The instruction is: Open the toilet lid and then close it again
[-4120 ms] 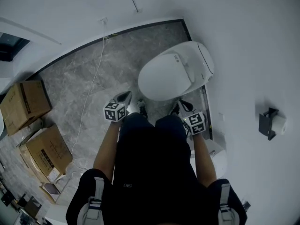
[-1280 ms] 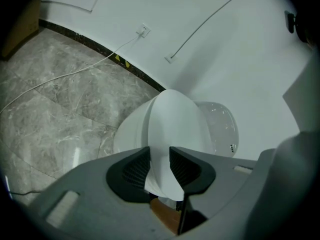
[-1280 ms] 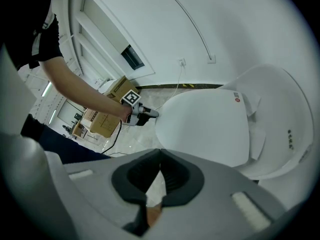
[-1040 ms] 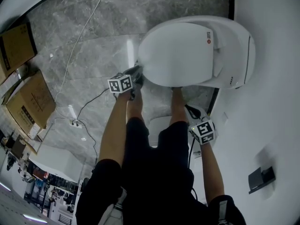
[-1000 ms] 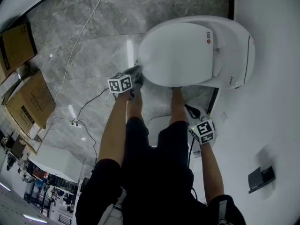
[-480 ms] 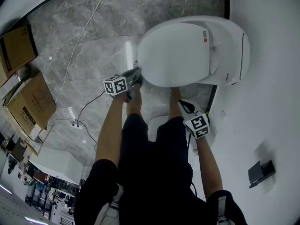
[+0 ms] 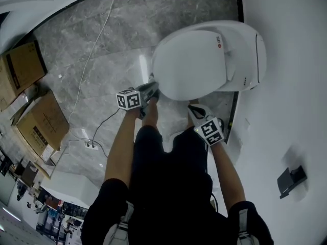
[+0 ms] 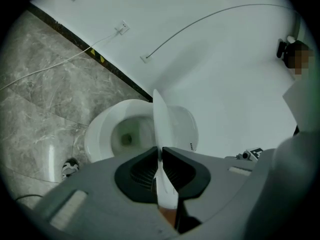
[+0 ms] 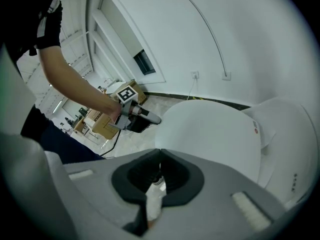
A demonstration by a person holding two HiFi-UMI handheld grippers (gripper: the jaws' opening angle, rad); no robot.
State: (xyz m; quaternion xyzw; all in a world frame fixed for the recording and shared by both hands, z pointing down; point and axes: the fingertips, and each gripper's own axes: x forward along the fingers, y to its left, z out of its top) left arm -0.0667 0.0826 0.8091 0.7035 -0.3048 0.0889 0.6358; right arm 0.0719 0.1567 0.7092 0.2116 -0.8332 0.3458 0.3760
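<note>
Left gripper view is showing the left gripper [image 8: 161, 153] with its fingers being pressed together on the front edge of the toilet lid [image 8: 158, 115]. The lid is being seen edge-on between them. The bowl [image 8: 122, 136] is being exposed beyond the fingertips, to their left.

As a judgement, the lid is best being swung up in an arc about its hinge. The wrist should be turned with it, so that the thin edge is not being twisted out of the pads.

The right gripper [image 7: 194, 109] is being held closed on nothing, its fingertips near the lid's front edge but apart from it.

The hinge is being hidden behind the lid. How far the lid is being raised is hard to judge from above. Whether a seat ring is lying on the bowl cannot be told.
</note>
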